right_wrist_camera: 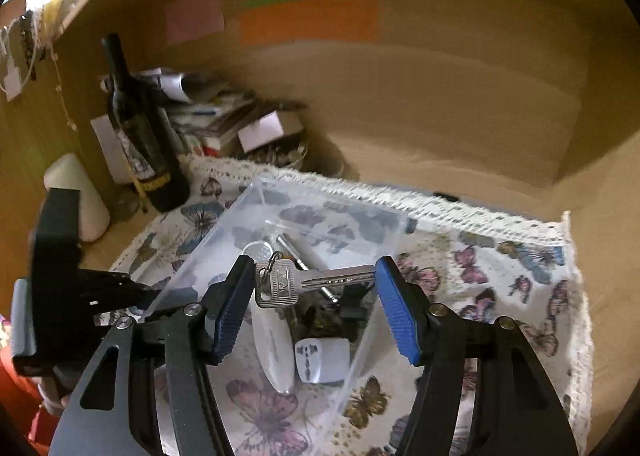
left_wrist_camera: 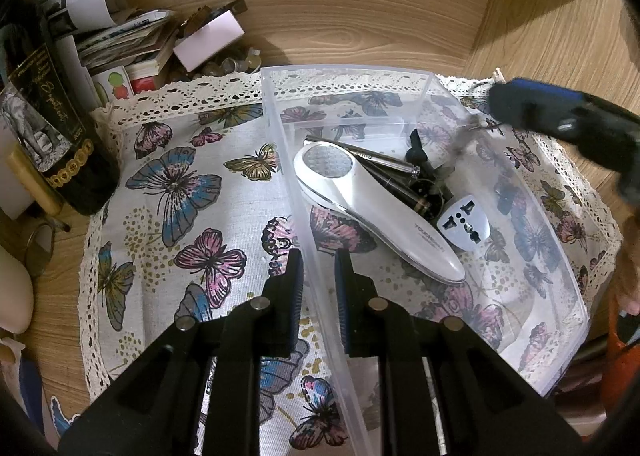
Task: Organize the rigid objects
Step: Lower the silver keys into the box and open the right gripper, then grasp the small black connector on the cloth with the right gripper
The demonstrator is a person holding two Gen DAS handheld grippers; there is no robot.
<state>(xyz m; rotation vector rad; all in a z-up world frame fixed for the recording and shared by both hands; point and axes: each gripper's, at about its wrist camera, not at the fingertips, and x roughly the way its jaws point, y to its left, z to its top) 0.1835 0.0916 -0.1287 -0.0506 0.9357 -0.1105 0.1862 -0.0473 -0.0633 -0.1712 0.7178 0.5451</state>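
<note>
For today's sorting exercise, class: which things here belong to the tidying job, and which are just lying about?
Part of the job:
- clear plastic bin
- keys between the right gripper's fingers
- white handheld device
- white plug adapter
- left gripper astride the bin wall

Just lying about:
- wine bottle
- stack of papers
- butterfly cloth
- white candle

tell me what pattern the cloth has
Butterflies with a lace edge on the cloth; clearest in the left wrist view.

Both grippers, the left gripper (left_wrist_camera: pixel 318 276) and the right gripper (right_wrist_camera: pixel 316 304), have black arms with round silver screws and ribbed blue pads (right_wrist_camera: pixel 396 312) on the fingers.
</note>
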